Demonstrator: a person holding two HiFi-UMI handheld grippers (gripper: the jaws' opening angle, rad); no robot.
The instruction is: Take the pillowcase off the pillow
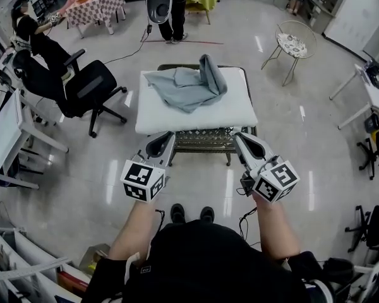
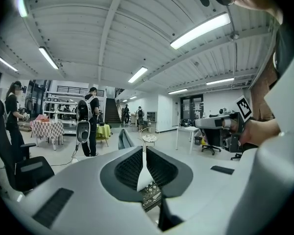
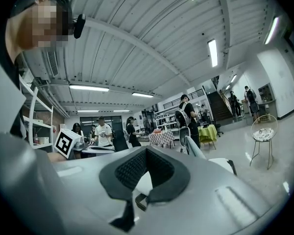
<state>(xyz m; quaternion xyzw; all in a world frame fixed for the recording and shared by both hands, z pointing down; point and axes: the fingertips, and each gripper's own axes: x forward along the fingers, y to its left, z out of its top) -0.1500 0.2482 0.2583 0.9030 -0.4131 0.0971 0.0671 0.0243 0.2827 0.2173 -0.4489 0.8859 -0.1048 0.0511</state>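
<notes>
Dark clothing of the person [image 1: 208,264] fills the bottom of the head view, with two black shoes [image 1: 191,214] on the shiny floor just beyond it. Both forearms reach forward toward the pillow [image 1: 230,112]. The left tool [image 1: 167,136] has its tip at the near edge of the pillow, toward the left corner. In its own view, the jaws are almost together and a thin white strip shows in the narrow gap; I cannot tell if the pads press on it. The right tool [image 1: 238,136] has its tip at the same near edge, toward the right corner, and its jaws are closed together with nothing held. The white pillow lies flat on a small counter [image 1: 202,141] with a lattice front. The grey pillowcase [image 1: 189,87] is off the pillow and lies crumpled on top of it, at the far half. Left of the pillow stands a black office chair [image 1: 88,90]. Far right of the pillow is a round wire side table [image 1: 295,43].
</notes>
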